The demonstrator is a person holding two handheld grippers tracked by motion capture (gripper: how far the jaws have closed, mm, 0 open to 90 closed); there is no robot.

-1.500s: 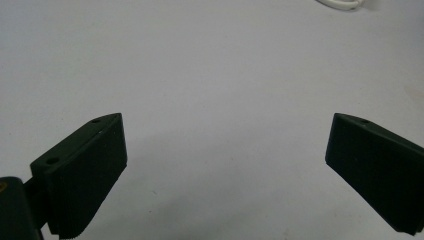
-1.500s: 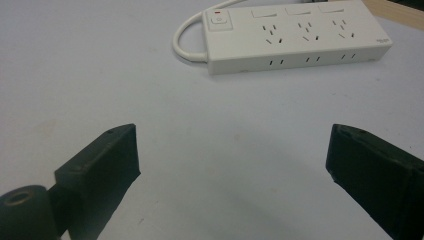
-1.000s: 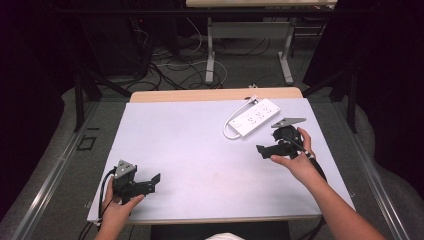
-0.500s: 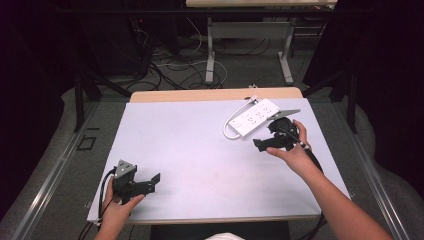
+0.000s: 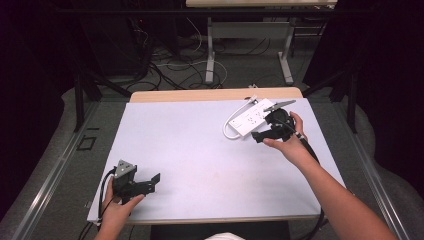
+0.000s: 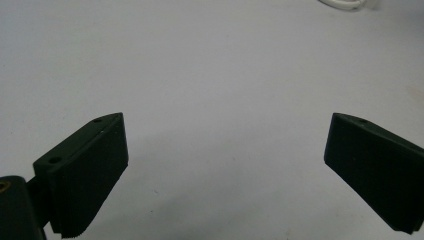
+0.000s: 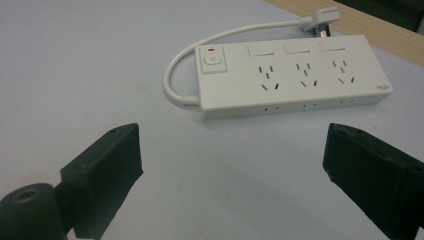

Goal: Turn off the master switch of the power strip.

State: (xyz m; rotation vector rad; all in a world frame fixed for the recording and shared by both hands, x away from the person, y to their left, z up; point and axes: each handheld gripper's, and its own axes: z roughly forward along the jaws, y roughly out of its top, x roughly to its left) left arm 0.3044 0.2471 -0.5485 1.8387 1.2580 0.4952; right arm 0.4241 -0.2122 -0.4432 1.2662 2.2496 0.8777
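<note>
A white power strip (image 5: 250, 118) (image 7: 290, 75) lies at the back right of the pale table (image 5: 200, 150), its short white cable (image 7: 185, 65) looped back to a plug (image 7: 320, 22) near the far edge. My right gripper (image 5: 260, 135) (image 7: 235, 170) hovers just in front of the strip, jaws wide open with nothing between them. At the front left corner my left gripper (image 5: 150, 182) (image 6: 225, 170) rests low over bare table, also open and empty.
A strip of wooden table edge (image 5: 215, 95) runs behind the pale surface. Beyond it, desk legs (image 5: 210, 50) and tangled cables (image 5: 165, 65) lie on the floor. A cable trails from the left gripper over the front edge.
My right gripper has moved up the table toward the power strip and now sits right beside it. The left gripper has stayed put.
</note>
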